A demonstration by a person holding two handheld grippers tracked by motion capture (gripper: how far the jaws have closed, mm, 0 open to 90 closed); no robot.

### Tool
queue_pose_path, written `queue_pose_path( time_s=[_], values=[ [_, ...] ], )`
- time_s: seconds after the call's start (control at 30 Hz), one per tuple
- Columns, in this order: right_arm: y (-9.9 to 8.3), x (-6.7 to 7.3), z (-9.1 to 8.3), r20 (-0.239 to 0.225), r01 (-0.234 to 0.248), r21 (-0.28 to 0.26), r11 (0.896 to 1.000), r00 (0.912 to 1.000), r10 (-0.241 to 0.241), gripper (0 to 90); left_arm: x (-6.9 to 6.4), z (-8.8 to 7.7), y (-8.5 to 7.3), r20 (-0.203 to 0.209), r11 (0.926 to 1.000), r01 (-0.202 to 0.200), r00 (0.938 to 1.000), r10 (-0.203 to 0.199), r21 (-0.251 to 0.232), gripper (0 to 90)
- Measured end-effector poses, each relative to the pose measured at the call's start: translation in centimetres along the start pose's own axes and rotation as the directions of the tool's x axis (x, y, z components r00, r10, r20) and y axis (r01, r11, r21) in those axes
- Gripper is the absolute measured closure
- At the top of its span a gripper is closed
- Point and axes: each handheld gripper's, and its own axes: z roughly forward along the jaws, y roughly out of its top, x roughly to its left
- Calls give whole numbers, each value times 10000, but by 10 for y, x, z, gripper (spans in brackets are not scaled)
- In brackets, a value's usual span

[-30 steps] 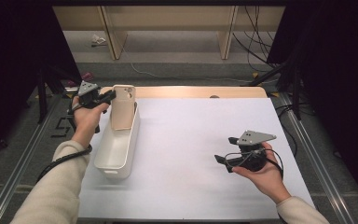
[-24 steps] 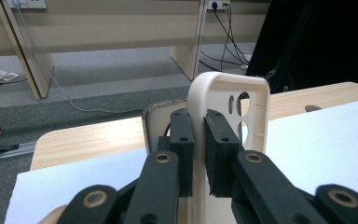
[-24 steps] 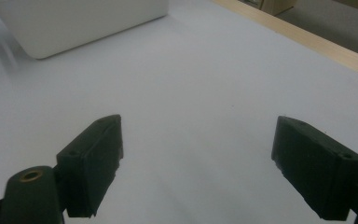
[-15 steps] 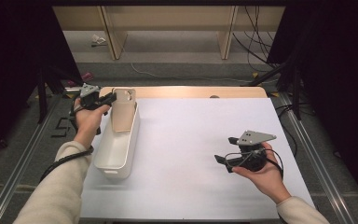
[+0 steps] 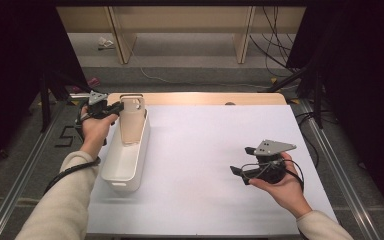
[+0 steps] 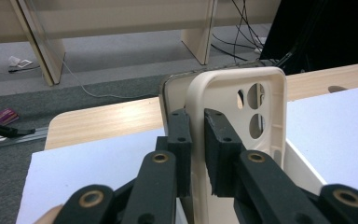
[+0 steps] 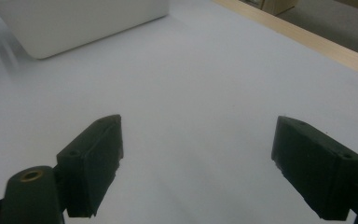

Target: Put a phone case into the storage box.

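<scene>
The left gripper has its fingers clamped on the side edge of a beige phone case. The case stands upright, long axis vertical, at the far end of the white bin on the table's left. The right gripper, fingers apart and empty, rests well to the right, so the left hand is nearer. No writing is readable.

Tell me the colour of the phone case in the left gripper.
Cream-beige phone case, clearest in the left gripper view.
</scene>
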Motion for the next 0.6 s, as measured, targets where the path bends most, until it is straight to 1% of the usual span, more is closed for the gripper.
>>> queue_pose_path(
  time_s=[0.13, 0.17, 0.2, 0.27, 0.37, 0.4, 0.43, 0.47, 0.6],
  values=[
    [0, 0, 0, -10, 8, 6, 10000, 10000, -7, 173, 1, 1, -1, -119, 9998, -94, 9999, 95, 152, 795],
    [0, 0, 0, -7, 10, 8, 10000, 10000, -10, 173, 1, 2, -1, -98, 9997, -108, 9999, 110, 216, 778],
    [0, 0, 0, -6, 4, -6, 10000, 10000, -4, 173, 1, 2, -1, -75, 9996, -154, 9999, 156, 257, 766],
    [0, 0, 0, -7, 0, -6, 10000, 10000, 0, 173, 0, 3, -1, -170, 9988, -310, 9994, 317, 374, 751],
    [0, 0, 0, -15, -14, 1, 10000, 10000, 14, 173, -1, 3, 0, -295, 9986, -320, 9990, 332, 414, 698],
    [0, 0, 0, -17, -3, 3, 10000, 10000, 3, 173, -1, 3, 1, -336, 9985, -329, 9988, 344, 433, 658],
    [0, 0, 0, -17, -3, 3, 10000, 10000, 3, 173, -1, 2, 1, -362, 9984, -339, 9987, 355, 456, 658],
    [0, 0, 0, -14, -4, -2, 10000, 10000, 4, 173, -2, 2, 1, -405, 9983, -341, 9985, 360, 472, 634],
    [0, -1, 0, 4, -25, -15, 10000, 10000, 25, 172, -5, -4, 3, -421, 9986, -324, 9985, 342, 423, 538]
  ],
)
